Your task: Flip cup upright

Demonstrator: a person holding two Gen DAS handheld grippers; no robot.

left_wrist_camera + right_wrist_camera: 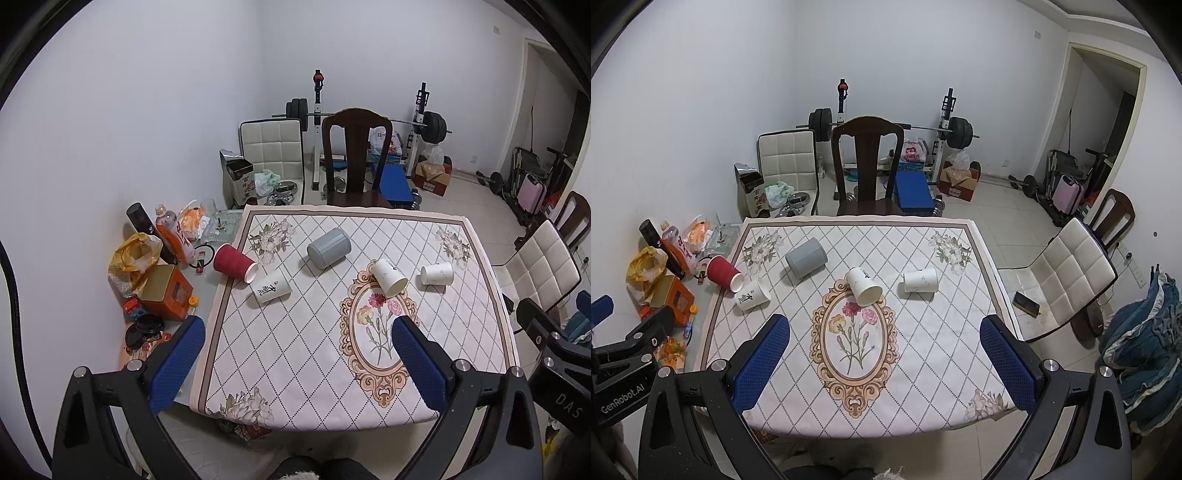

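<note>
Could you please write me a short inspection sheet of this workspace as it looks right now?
Surface: table under a floral tablecloth.
Job's things: five cups on their sides: red cup, lettered white cup, grey cup, middle white cup, right white cup.
Clutter: bottles, bags and an orange box beside the cloth's left edge.
Grippers: left tongs and right tongs open, holding nothing, above the near edge.
Cables: black cord at the left view's edge.
Surroundings: chairs, barbell rack, doorway.
</note>
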